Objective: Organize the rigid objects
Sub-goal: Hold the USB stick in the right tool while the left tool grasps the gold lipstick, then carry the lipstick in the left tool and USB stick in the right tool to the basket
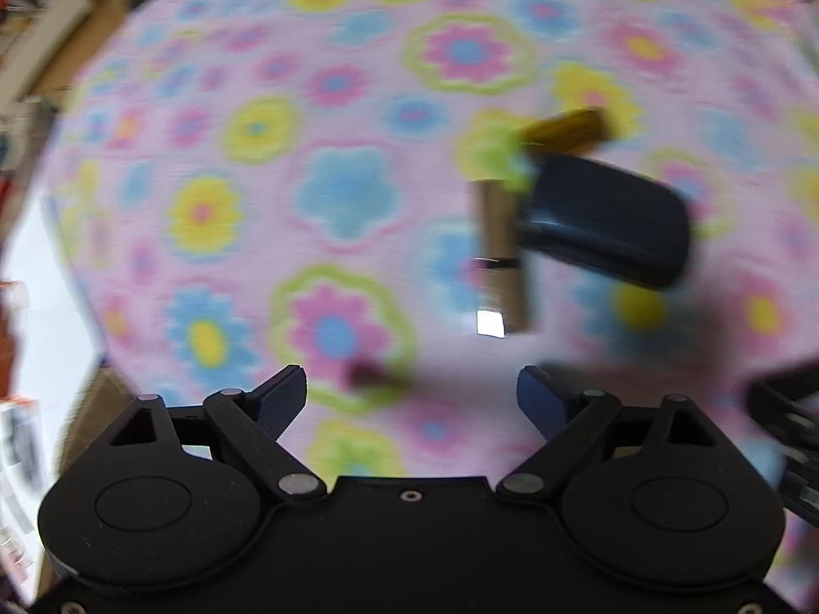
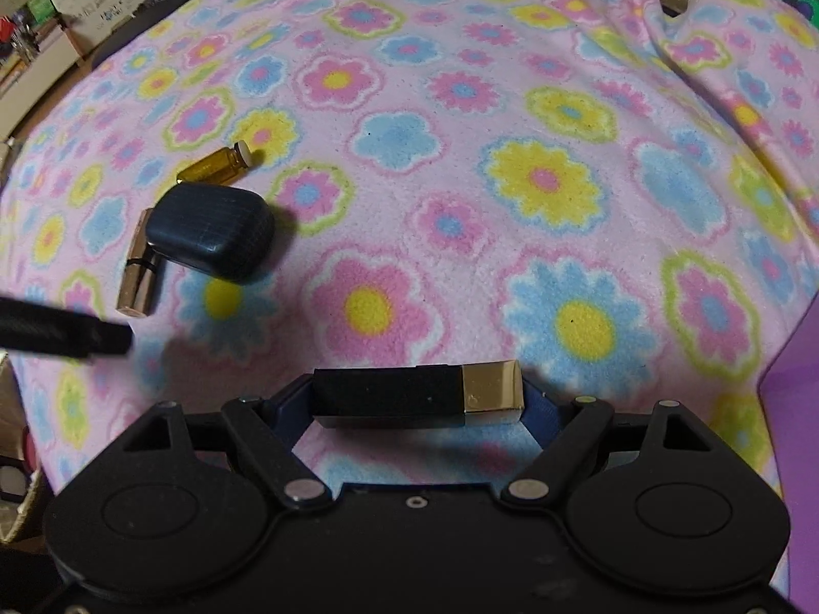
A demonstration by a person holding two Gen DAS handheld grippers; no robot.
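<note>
On the flowered pink blanket [image 2: 460, 163] lie a dark blue rounded case [image 2: 210, 230], a rose-gold lipstick tube [image 2: 137, 266] against its left side and an amber vial [image 2: 217, 163] with a white cap behind it. The left wrist view is blurred and shows the case [image 1: 609, 220], tube [image 1: 504, 256] and vial [image 1: 568, 128] ahead to the right. My left gripper [image 1: 412, 401] is open and empty above the blanket. My right gripper [image 2: 419, 399] is shut on a black lipstick with a gold end [image 2: 417, 396], held crosswise.
A purple object [image 2: 791, 409] sits at the right edge. Part of the left gripper [image 2: 66, 332] reaches in from the left in the right wrist view. Shelves and clutter [image 2: 46, 36] stand beyond the blanket's far left edge. A small dark red item [image 1: 368, 376] lies near my left fingers.
</note>
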